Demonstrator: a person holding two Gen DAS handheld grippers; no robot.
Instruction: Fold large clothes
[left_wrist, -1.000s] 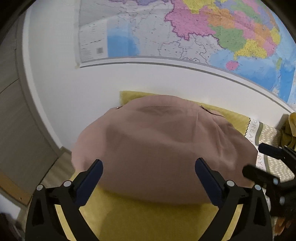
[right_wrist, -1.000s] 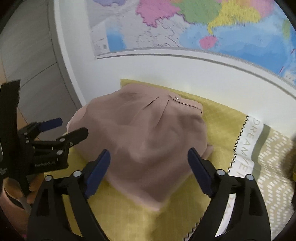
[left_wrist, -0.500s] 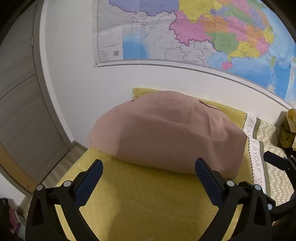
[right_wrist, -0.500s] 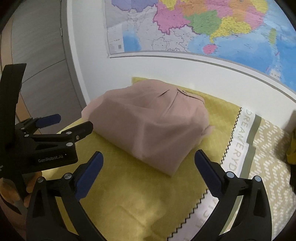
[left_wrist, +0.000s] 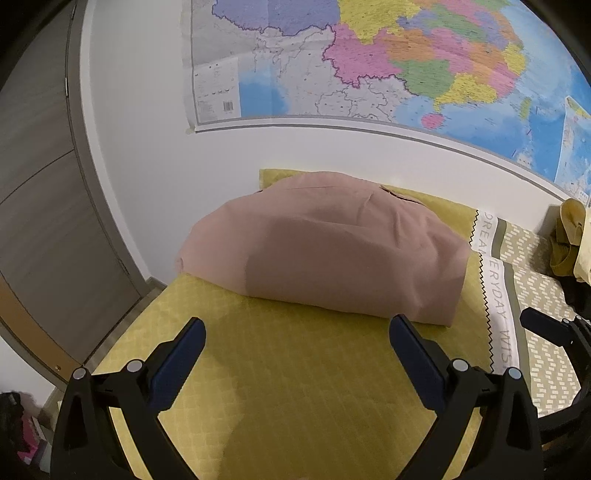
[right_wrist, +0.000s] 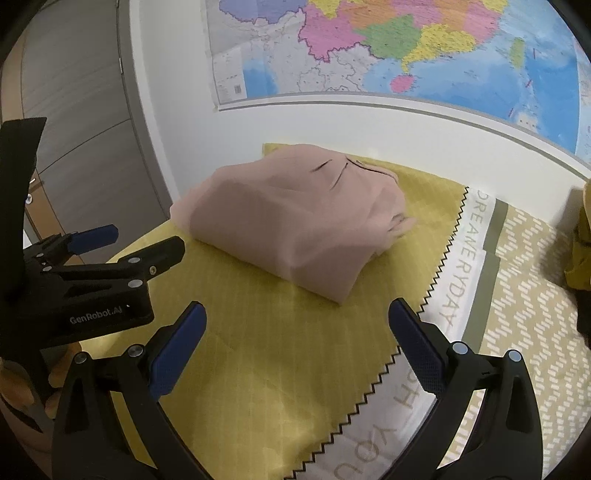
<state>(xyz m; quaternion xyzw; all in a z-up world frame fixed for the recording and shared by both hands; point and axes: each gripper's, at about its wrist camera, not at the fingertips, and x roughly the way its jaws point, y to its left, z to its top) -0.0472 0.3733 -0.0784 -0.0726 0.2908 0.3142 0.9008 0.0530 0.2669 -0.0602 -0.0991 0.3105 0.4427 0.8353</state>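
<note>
I see the pink garment (left_wrist: 325, 251) lying as a compact folded bundle on the yellow cover (left_wrist: 295, 387) of the bed, at about 12 o'clock from both of my claws and close to the white wall (left_wrist: 155, 166) under the big map (left_wrist: 369, 59). The left claw (left_wrist: 295, 354) stands wide open with nothing between its blue pads, and it hangs over bare yellow cover, a little apart from the near edge of the bundle. The right claw (right_wrist: 295, 343) is also spread wide and empty; its jaws have just been opening, and no cloth is between them. In the right wrist view the left claw (right_wrist: 122, 243) shows at 9 o'clock, also clear of the cloth.

I judge the folding of this piece to be done or nearly done: the edges look gathered, only a small loose flap sticks out at the 3 o'clock side of the bundle. What may be left is to tidy that flap, or to take the next piece. A yellowish heap (left_wrist: 570, 240) lies at 3 o'clock, but I cannot tell what it is.
</note>
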